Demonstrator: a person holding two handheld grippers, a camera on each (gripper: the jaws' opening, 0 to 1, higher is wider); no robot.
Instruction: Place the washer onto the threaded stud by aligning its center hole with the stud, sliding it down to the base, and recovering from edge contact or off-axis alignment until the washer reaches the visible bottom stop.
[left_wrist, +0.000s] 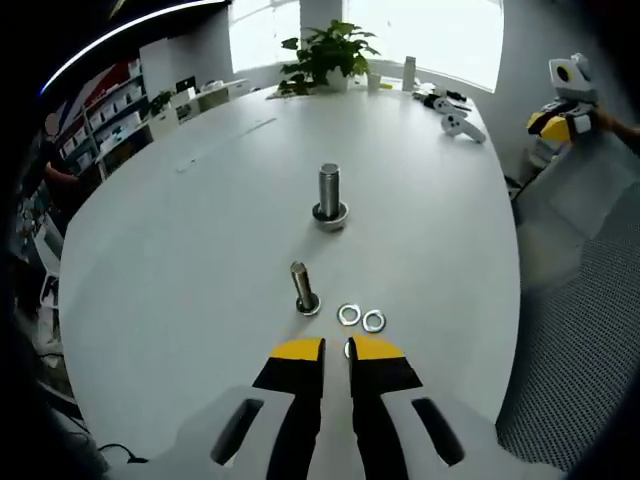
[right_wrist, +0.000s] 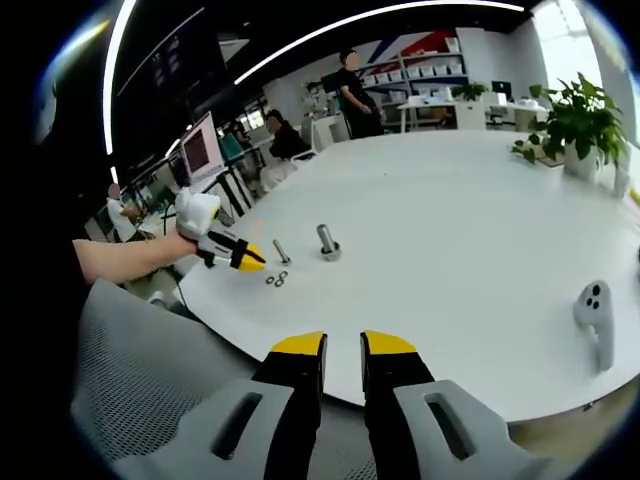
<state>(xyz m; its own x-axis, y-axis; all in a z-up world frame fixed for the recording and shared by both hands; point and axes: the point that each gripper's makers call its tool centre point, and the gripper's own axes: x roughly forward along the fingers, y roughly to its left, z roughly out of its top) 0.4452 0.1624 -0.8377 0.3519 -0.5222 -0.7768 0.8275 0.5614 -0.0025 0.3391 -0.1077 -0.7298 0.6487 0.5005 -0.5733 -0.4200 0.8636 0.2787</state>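
Table (left_wrist: 200, 250), white and oval, carries a thick threaded stud (left_wrist: 329, 196), a thinner bolt (left_wrist: 302, 288) and two loose washers (left_wrist: 360, 318). Left gripper (left_wrist: 336, 348) pinches a third washer (left_wrist: 348, 349) edge-on just beside them. Right gripper (right_wrist: 342, 344) hangs slightly parted, empty, its view catching a white controller (right_wrist: 594, 315).

A broad white worktop (left_wrist: 200, 250) carries two upright threaded studs: a thin one (left_wrist: 303, 290) just ahead of the left gripper (left_wrist: 336, 349), a thicker one (left_wrist: 329, 198) beyond. Two washers (left_wrist: 361, 318) lie flat beside the near stud. Far off stand a potted plant (left_wrist: 325, 55) and white controllers (left_wrist: 455, 112).
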